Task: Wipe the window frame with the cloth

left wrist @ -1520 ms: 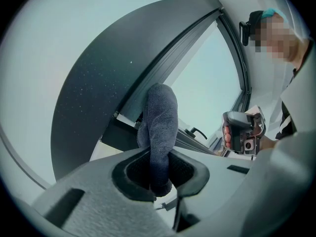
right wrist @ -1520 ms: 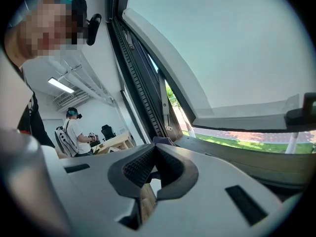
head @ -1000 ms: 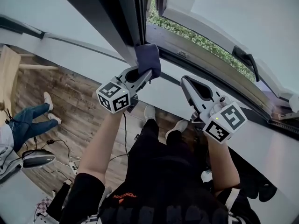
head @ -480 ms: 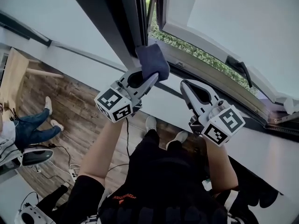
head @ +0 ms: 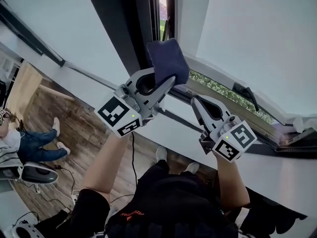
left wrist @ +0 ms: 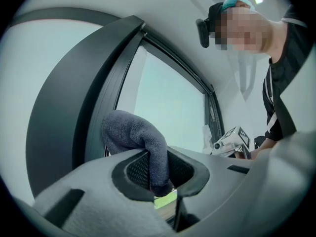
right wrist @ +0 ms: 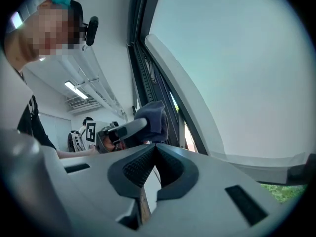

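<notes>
Your left gripper [head: 164,85] clamped on cloth [head: 167,59]; wad bulges past tips, likely so fabric, not plastic, meets dark window frame [head: 141,29]. Your right gripper [head: 194,100] closed, empty, held right, apart.

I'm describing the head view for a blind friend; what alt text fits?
Seen from above, the person's left gripper clamps a dark blue cloth and holds it up at the dark window frame. The right gripper, jaws shut and empty, hovers beside it.
</notes>
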The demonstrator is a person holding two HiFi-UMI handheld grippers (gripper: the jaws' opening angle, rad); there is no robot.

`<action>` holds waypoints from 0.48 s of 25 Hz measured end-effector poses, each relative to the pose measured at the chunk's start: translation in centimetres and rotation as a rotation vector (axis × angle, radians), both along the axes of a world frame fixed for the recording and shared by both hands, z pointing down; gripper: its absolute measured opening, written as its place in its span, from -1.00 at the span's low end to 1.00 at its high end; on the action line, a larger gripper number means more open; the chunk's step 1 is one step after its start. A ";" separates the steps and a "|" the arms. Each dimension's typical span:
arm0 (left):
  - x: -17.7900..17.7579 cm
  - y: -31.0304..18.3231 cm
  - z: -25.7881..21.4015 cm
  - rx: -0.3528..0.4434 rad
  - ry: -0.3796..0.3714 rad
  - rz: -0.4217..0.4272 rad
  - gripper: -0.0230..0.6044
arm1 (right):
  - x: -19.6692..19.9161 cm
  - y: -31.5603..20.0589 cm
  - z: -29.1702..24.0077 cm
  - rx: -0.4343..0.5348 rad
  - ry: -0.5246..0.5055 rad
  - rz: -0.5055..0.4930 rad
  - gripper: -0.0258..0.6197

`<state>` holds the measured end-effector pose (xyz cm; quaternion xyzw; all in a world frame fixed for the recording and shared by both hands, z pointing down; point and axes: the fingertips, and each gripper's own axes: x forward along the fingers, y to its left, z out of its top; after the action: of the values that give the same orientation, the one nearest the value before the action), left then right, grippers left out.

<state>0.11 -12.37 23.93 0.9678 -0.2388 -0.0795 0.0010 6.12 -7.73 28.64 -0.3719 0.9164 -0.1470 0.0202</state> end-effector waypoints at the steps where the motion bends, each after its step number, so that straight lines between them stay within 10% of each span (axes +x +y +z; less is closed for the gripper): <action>1: -0.1 -0.2 -1.2 0.021 -0.001 -0.003 -0.73 | 0.0 -0.1 -0.3 0.006 -0.002 0.000 -0.91; 12: -0.4 -0.4 -9.0 0.181 -0.001 -0.031 -0.73 | -0.2 0.0 -2.6 0.058 -0.018 -0.014 -0.91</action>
<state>-0.25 -12.75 14.95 0.9602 -0.2455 -0.1002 -0.0878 5.87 -7.74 26.07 -0.3635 0.9225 -0.1239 0.0379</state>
